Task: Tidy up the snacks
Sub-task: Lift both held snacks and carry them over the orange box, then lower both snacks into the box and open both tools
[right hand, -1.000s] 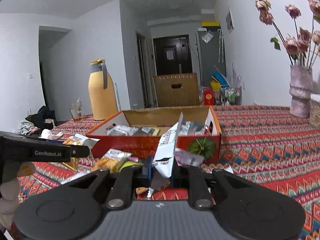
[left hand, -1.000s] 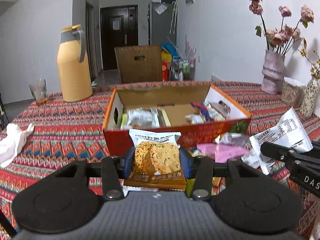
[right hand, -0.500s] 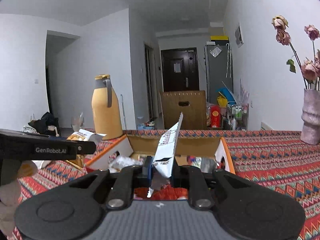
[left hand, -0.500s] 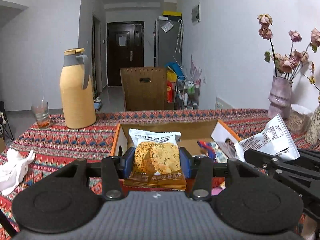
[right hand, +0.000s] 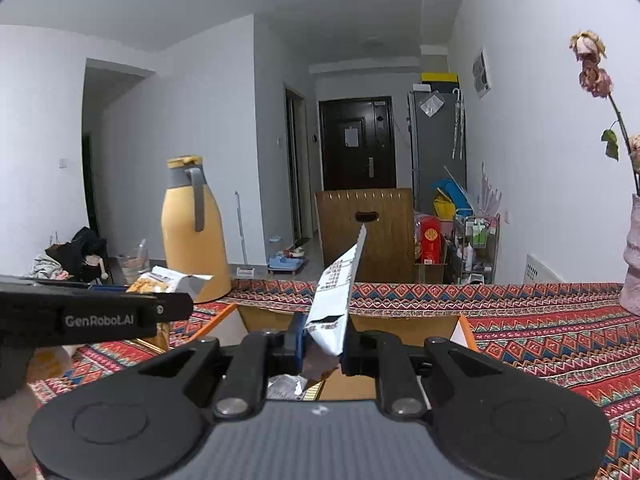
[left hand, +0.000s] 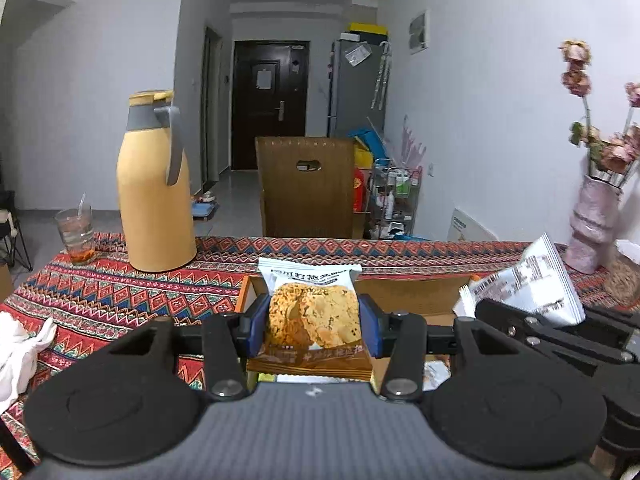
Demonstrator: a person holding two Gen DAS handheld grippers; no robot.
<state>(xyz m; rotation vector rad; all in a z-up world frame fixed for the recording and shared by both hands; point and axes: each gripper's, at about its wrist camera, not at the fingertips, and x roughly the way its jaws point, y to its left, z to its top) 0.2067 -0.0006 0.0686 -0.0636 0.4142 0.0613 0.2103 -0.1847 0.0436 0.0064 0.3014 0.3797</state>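
Left wrist view: left tongs [left hand: 314, 330] clamped across a biscuit packet [left hand: 314, 320], held upright above the near edge of the cardboard box [left hand: 416, 300].
Right wrist view: right tongs [right hand: 322, 344] pinched almost shut on the bottom corner of a white snack packet [right hand: 338, 292], which stands edge-on over the same box [right hand: 404, 322].
Box: open, resting on the patterned worktop [left hand: 120, 284].
Risk, white packet: the thin corner grip may let it slip or swing and land outside the box.
Risk, tongs: side by side, close enough to knock together on release.
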